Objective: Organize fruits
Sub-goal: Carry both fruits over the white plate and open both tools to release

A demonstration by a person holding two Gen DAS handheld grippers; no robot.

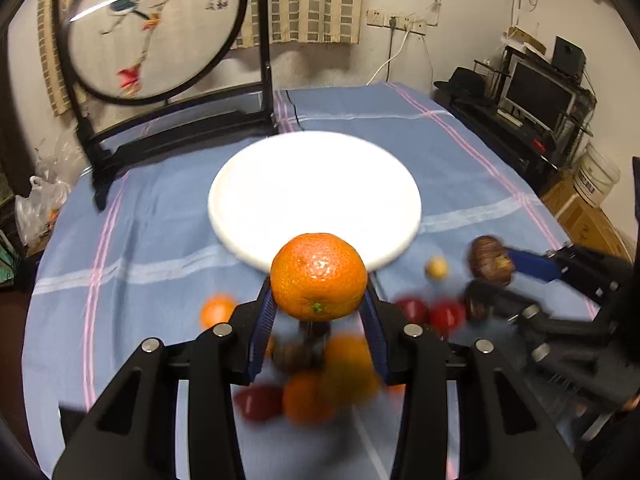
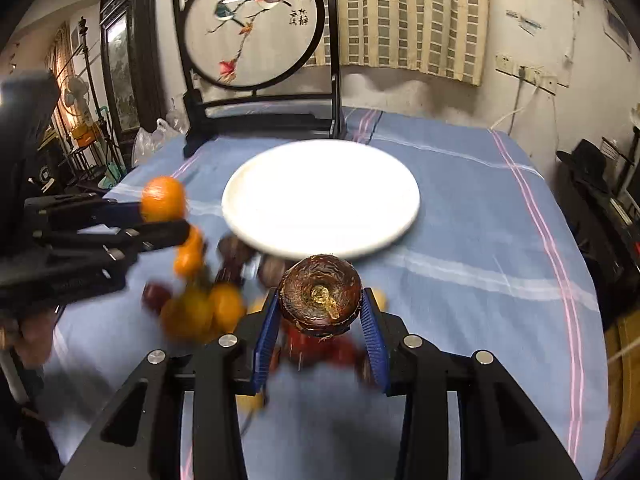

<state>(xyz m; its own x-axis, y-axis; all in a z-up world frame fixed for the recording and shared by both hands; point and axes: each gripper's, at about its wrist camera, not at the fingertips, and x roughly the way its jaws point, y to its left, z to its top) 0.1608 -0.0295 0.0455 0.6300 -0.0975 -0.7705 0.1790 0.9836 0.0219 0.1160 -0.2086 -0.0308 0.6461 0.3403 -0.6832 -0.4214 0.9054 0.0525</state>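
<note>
My left gripper (image 1: pixel 319 304) has its jaws clenched on an orange (image 1: pixel 319 276). The blue pads press on both sides of it, and it hangs in the air above the pile of fruit (image 1: pixel 320 384), just on the near side of the white plate (image 1: pixel 256 184).

My right gripper (image 2: pixel 320 316) has its jaws clenched on a dark brown round fruit (image 2: pixel 320 296). This fruit also hangs in the air, close to the near rim of the plate.

The plate sits in the middle of the surface, on a blue cloth (image 1: pixel 460 168) with pink and white stripes. It has nothing on it.

The rest of the fruit lies on the cloth on the near side of the plate: some orange ones, some red ones (image 1: pixel 432 312), some brown ones and a small yellow one (image 1: pixel 436 268). They look blurry.

At the far left of the surface stands a round picture of birds (image 2: pixel 252 24) in a black frame.
</note>
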